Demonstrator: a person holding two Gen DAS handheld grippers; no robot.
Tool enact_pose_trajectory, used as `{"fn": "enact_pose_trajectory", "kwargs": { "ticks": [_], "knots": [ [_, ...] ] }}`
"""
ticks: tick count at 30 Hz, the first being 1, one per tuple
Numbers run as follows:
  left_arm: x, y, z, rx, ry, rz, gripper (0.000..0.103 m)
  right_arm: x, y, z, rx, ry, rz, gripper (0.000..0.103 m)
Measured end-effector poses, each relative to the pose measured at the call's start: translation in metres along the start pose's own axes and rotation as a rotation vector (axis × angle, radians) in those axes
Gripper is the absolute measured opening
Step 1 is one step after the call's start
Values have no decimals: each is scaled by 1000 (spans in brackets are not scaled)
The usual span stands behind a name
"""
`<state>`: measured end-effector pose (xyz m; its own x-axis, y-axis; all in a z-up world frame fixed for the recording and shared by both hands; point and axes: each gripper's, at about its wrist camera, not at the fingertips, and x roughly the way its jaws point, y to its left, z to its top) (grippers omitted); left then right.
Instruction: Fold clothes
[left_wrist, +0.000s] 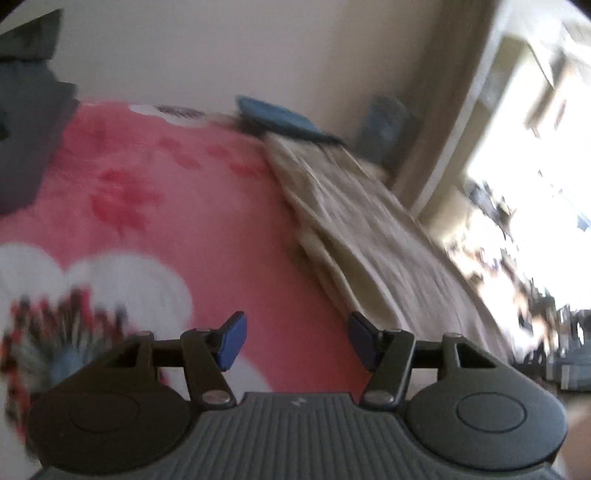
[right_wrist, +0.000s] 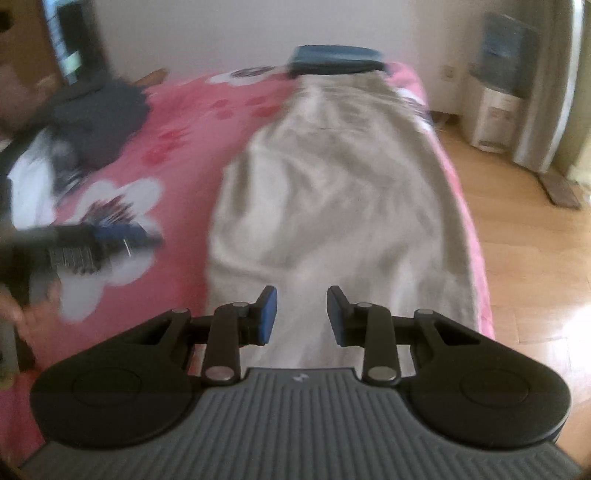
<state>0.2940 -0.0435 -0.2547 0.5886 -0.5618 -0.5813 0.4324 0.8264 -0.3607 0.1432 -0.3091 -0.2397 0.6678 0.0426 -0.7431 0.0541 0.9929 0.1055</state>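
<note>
Pink flowered bedspread (right_wrist: 177, 147) covers the bed. Dark clothes (right_wrist: 103, 114) piled at its left. Left gripper (left_wrist: 295, 341) over the spread, jaws apart, empty. Beige trousers (right_wrist: 332, 184) lie flat lengthwise on the right half. Right gripper (right_wrist: 302, 316) above their near end, jaws apart, empty.

Pink floral bed (right_wrist: 177, 147), beige trousers (right_wrist: 332, 192), dark clothes (right_wrist: 107, 122)

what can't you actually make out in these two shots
- Beige trousers: right wrist view, near hem hidden behind the open right gripper; motion blur hides seams.
- Dark grey clothes pile: right wrist view, blurred, so the separate garments are unclear.
- Left gripper: right wrist view, smeared; open in its own view.
- Blue folded item: left wrist view, too blurred to identify.
</note>
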Motion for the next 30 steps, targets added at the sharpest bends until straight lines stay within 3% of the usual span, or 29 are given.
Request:
{"fn": "enact_pose_trajectory", "kwargs": {
  "ticks": [5, 12, 15, 17, 20, 23, 26, 29, 30],
  "knots": [
    [52, 16, 33, -61, 4, -54, 60, 22, -29, -17, 107, 12, 0, 29],
    [87, 4, 36, 23, 26, -132, 51, 36, -53, -34, 193, 14, 34, 28],
    [101, 0, 37, 42, 36, -133, 42, 35, -54, -36, 193, 8, 41, 28],
    [112, -2, 38, 63, 53, -106, 23, 35, -55, -37, 194, 5, 46, 29],
    [117, 3, 35, 39, 42, -106, 12, 34, -55, -39, 195, -1, 52, 29],
    [114, 20, 33, -101, 42, -166, 7, 34, -56, -41, 195, -7, 59, 29],
    [111, 70, 26, -526, 62, -354, 6, 34, -57, -43, 196, -13, 66, 29],
    [119, 88, 11, -660, 102, -381, 6, 33, -57, -45, 197, -18, 72, 29],
    [118, 86, 11, -645, 97, -380, 6, 33, -57, -45, 196, -19, 73, 29]
  ]
}}
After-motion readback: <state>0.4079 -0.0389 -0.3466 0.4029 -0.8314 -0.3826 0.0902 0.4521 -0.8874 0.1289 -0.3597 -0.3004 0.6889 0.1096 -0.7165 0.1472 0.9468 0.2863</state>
